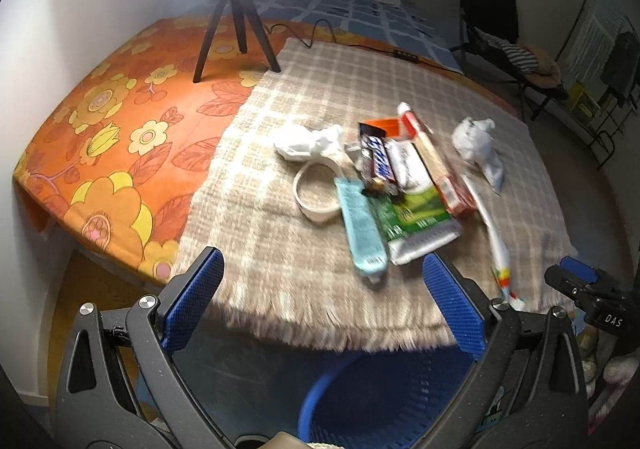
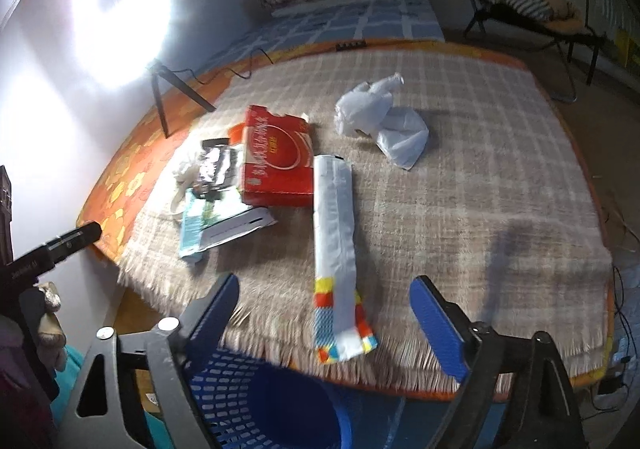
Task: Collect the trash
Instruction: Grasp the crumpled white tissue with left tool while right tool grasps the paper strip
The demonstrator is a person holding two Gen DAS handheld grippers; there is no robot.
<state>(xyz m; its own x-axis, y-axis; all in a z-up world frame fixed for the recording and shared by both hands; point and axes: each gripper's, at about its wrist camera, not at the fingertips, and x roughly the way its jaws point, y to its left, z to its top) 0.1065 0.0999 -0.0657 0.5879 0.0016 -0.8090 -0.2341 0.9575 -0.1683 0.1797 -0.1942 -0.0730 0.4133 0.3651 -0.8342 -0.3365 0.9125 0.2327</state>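
**Trash heaped on a fringed plaid blanket, both grippers empty above a blue basket**

Litter lies in a loose heap on a beige plaid blanket (image 1: 304, 97) of coarse woollen weave with a fringed near edge; the blanket covers an orange floral sheet (image 1: 120, 137) on a bed. The left gripper (image 1: 320, 301) stands wide open, its blue textured pads holding nothing; the right gripper (image 2: 324, 313) is likewise spread wide and empty; both hover just off the blanket's fringe.

The left wrist view shows the heap closely: a pale blue flat sachet (image 1: 360, 225), a green-and-white glossy wrapper (image 1: 416, 221), a dark candy bar wrapper (image 1: 376, 161), a crumpled white tissue (image 1: 308, 143), and a cream ring of tape (image 1: 316, 193) lying flat beside the sachet. The red carton (image 1: 436, 165) appears here only as a narrow edge; the right wrist view shows its broad printed face (image 2: 278, 157), torn at the top. A long white wrapper with red, yellow and blue checks at its end (image 2: 338, 249) reaches to the fringe between the right gripper's fingers; a crumpled white plastic bag (image 2: 380, 117) lies apart from the heap.

A blue plastic basket (image 2: 256, 401) with slotted walls stands on the floor below the blanket's edge, beneath both grippers; its inside looks dark and I cannot tell what it holds. A black tripod (image 1: 232, 17) stands on the sheet under a glaring lamp.
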